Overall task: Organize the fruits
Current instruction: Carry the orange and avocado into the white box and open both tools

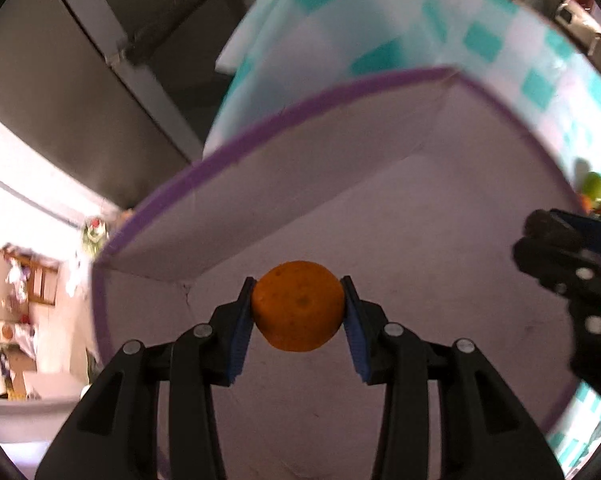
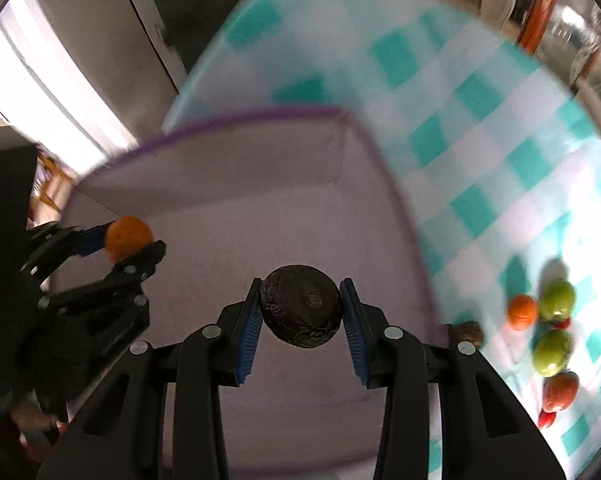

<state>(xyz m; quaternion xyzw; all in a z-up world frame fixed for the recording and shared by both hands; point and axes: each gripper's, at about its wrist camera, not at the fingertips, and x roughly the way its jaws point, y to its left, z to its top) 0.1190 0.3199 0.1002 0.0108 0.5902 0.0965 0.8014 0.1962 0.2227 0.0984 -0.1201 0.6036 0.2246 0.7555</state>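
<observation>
Orange fruit, an orange (image 1: 298, 306), sat clamped in the left tongs (image 1: 298, 312) while the right tongs (image 2: 300, 312) gripped a dark avocado (image 2: 300, 306), both over the purple-rimmed box (image 2: 260, 200), floor at twelve o'clock, spare fruits (image 2: 552, 328) on the desk (image 2: 480, 128) at three o'clock.

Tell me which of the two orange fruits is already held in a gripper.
The orange clamped in the left gripper, above the purple-rimmed box. The other orange fruit lies loose on the checked cloth beside the green fruits.
</observation>
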